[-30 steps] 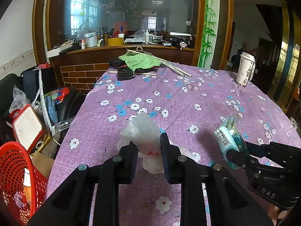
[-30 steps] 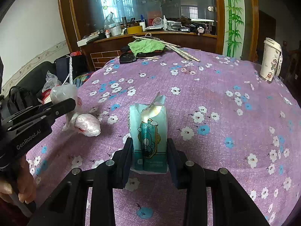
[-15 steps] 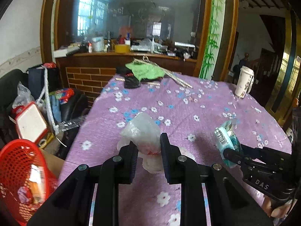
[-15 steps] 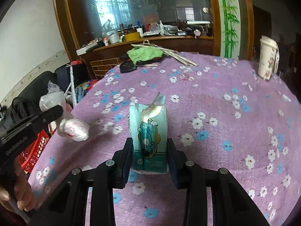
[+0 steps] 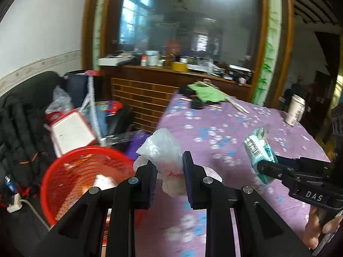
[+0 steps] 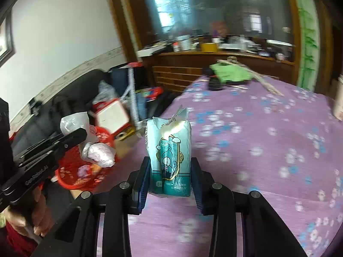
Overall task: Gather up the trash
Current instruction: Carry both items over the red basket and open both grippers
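My left gripper (image 5: 168, 177) is shut on a crumpled clear plastic bag (image 5: 163, 152) and holds it in the air at the table's left edge, beside a red mesh basket (image 5: 83, 177) on the floor. The bag (image 6: 94, 147) and basket (image 6: 85, 171) also show in the right wrist view. My right gripper (image 6: 170, 182) is shut on a teal tissue packet (image 6: 170, 154), held upright above the purple flowered tablecloth (image 6: 257, 150). The packet also shows in the left wrist view (image 5: 260, 154).
A paper cup (image 5: 297, 110) stands at the table's far right. A green cloth (image 5: 205, 94), sticks and dark items lie at the far end. A black sofa (image 5: 19, 128) with bags and a white-and-red box (image 5: 70, 130) is left of the table.
Both grippers have swung left with their loads. The left gripper and bag have gone from over the table to its left edge, close to the red basket.
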`<state>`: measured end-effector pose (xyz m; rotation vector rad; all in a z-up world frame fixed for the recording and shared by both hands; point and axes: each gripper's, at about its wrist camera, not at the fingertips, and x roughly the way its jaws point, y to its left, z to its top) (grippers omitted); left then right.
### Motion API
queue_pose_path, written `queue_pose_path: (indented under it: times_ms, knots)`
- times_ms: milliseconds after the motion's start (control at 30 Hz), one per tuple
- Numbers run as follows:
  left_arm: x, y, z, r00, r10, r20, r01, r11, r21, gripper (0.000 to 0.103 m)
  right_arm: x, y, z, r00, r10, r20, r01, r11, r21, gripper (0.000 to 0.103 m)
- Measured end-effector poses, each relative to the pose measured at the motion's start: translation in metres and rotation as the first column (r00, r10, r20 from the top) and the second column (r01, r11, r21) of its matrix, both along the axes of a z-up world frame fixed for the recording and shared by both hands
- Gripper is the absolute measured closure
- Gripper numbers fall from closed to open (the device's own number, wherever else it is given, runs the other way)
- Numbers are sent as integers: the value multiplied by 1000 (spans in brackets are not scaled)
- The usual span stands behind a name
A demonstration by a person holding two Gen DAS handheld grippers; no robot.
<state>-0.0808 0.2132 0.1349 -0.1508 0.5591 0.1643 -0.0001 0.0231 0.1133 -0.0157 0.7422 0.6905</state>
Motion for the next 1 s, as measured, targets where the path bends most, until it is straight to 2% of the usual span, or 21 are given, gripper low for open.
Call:
queue_pose_path:
  times_ms: [200,500,700,1000]
  knots:
    - [-31,63,-2,993,116,-1,-116,993,5,81,-10,62,-2,992,118,-40,-117,993,9,64]
    - [-56,128,-20,972,234,-39,-234,972,1,81,-17,136,-8,968,235,-85,-235,972,17,63]
    - [-55,135,-33,971,230,-58,-231,973,-3,81,-14,170,-21,954,268,-132,-268,963,19,62]
    - [-45,133,-44,972,221,-85,-220,975,16,80,-6,185,-33,950,267,-162,-269,963,13,62]
